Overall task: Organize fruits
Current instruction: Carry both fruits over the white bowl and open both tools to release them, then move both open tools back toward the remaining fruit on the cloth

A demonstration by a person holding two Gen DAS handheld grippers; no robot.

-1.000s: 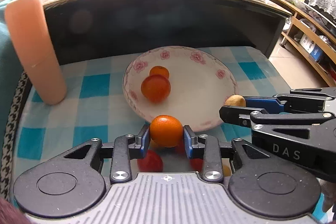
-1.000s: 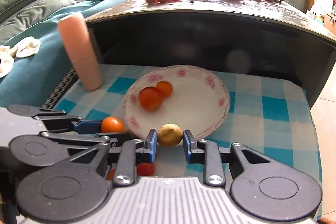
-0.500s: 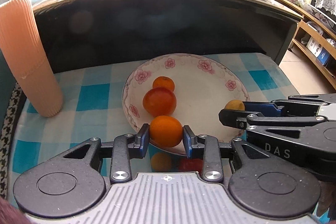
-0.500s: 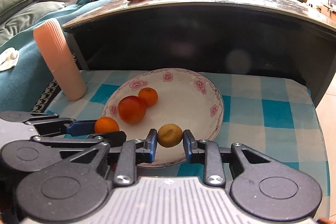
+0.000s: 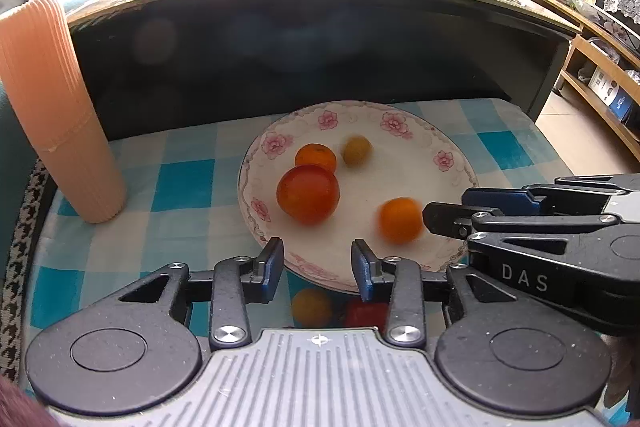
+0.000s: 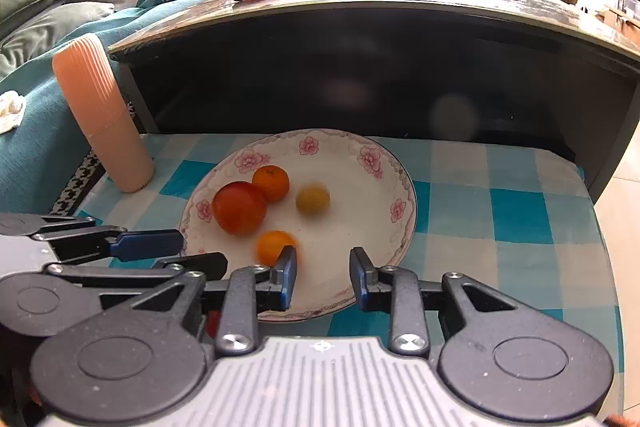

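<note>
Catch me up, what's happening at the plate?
A person with a gripper in each hand is moving fruit onto the flowered plate. Both the left gripper and the right gripper are open and empty at its near rim; the left jaws have just been opening. Four fruits sit on the plate: a tomato, two oranges and a small yellow fruit; the last two look blurred, probably rolling.

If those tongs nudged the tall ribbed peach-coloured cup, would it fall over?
Probably. The tall ribbed peach-coloured cup stands upside down and narrow for its height, so a high push would likely tip it. It looks like light plastic, and the checked cloth may stop it sliding.
</note>
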